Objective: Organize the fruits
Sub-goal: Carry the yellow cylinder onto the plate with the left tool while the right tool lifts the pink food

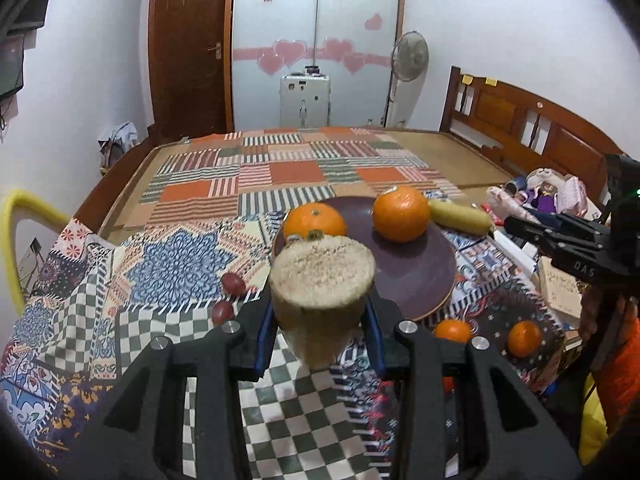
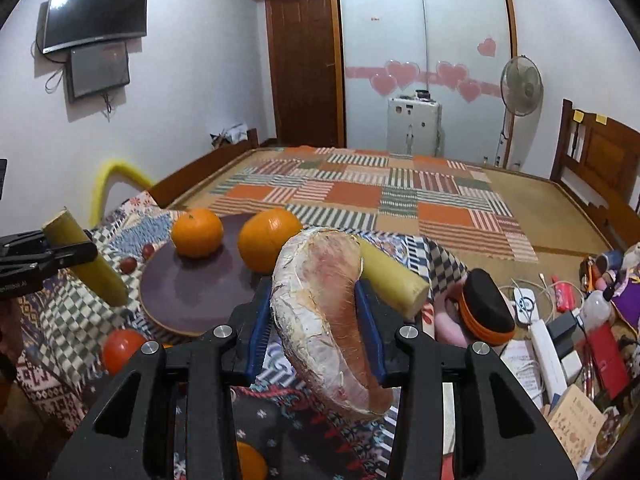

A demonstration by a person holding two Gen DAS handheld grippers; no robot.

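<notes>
My left gripper (image 1: pixel 320 320) is shut on a yellow-green sugarcane piece (image 1: pixel 322 280), held above the cloth in front of the dark purple plate (image 1: pixel 416 272); it also shows in the right wrist view (image 2: pixel 86 260). Two oranges (image 1: pixel 315 220) (image 1: pixel 401 213) sit on the plate. My right gripper (image 2: pixel 316 320) is shut on a wrapped pinkish-white fruit wedge (image 2: pixel 324 320) near the plate's right edge (image 2: pixel 188 292). Another sugarcane piece (image 2: pixel 394 280) lies right of the plate. Two grapes (image 1: pixel 233 283) lie left of it.
Small oranges (image 1: pixel 523 338) (image 1: pixel 452 330) lie on the patterned cloth (image 1: pixel 168 264) in front of the plate. A clutter of boxes, cables and bottles (image 2: pixel 560 320) fills the right side. A wooden bed frame (image 1: pixel 532 128) and a fan (image 1: pixel 409 56) stand behind.
</notes>
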